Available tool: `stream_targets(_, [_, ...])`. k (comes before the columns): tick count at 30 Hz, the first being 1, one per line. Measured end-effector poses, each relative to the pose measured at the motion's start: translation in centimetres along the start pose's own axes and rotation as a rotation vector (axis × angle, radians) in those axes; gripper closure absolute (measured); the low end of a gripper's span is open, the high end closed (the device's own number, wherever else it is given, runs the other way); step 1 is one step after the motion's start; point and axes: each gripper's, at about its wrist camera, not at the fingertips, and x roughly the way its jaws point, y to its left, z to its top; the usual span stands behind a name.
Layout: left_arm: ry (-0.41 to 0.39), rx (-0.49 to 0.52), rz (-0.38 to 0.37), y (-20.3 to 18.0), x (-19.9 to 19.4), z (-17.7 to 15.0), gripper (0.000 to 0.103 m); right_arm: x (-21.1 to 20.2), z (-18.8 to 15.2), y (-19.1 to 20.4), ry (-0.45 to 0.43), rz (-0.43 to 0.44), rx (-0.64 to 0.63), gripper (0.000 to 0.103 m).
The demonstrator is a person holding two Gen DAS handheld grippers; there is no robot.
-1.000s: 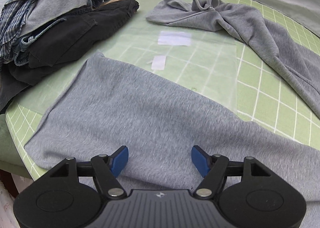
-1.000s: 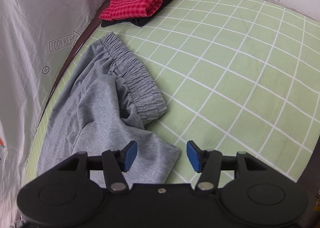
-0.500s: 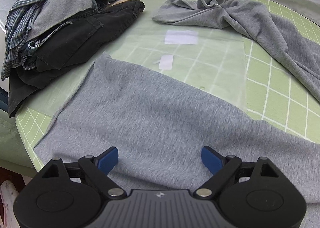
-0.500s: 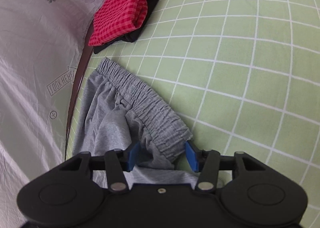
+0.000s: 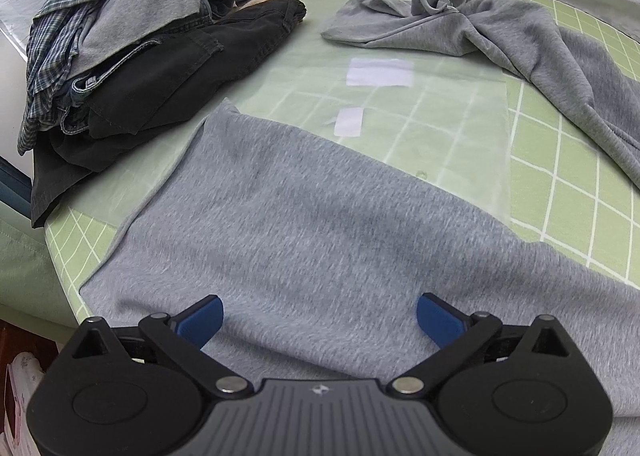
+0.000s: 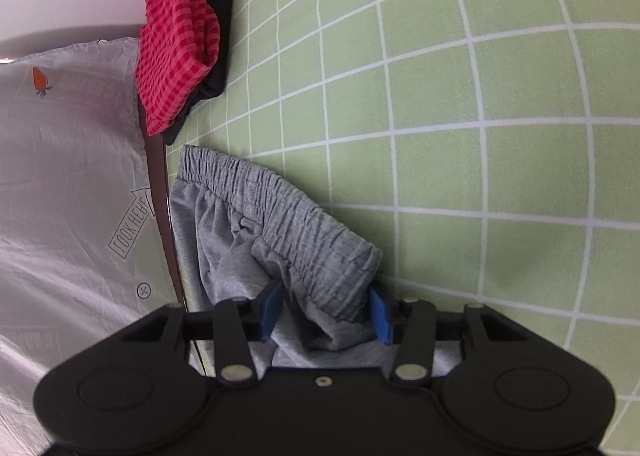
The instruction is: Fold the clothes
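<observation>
Left wrist view: my left gripper has its fingers spread wide above the flat leg of the grey sweatpants, gripping nothing. Ahead-left lies a pile of dark clothes.

Right wrist view: my right gripper has its fingers apart, straddling the sweatpants' elastic waistband. Far ahead-left sits a folded red checked garment.

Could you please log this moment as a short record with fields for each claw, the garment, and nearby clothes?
left claw: open, over the grey trouser leg
right claw: fingers either side of the elastic waistband, not yet closed
surface: green checked cloth
unfolded heap: dark and plaid clothes
folded stack: red checked garment on a black one
</observation>
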Motion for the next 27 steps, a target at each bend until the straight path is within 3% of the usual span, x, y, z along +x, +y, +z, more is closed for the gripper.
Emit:
stream_targets(1, [0.002,-0.002,0.003,0.0,0.0,0.0,0.000,-0.1,0.0,0.3,-0.019,-0.011,-0.047,0.082])
stream_targets(4, [-0.002,0.007,0.010,-0.2,-0.1,0.0,0.000,-0.7,0.2,1.2,-0.089,-0.043,-0.195,0.088])
stream_targets(15, [0.024,-0.007,-0.033,0.4,0.2,0.3,0.000,-4.9,6.6,4.9,-0.364,-0.261,-0.644,0.093])
stream_targets(20, [0.029,0.006,-0.043,0.3,0.0,0.2,0.000,-6.0,8.5,5.3,-0.389,-0.328,-0.718,0.093])
stream_targets(27, [0.039,0.031,-0.076,0.5,-0.5,-1.3,0.000,-4.9,8.9,2.6,-0.351,-0.400,-0.659,0.090])
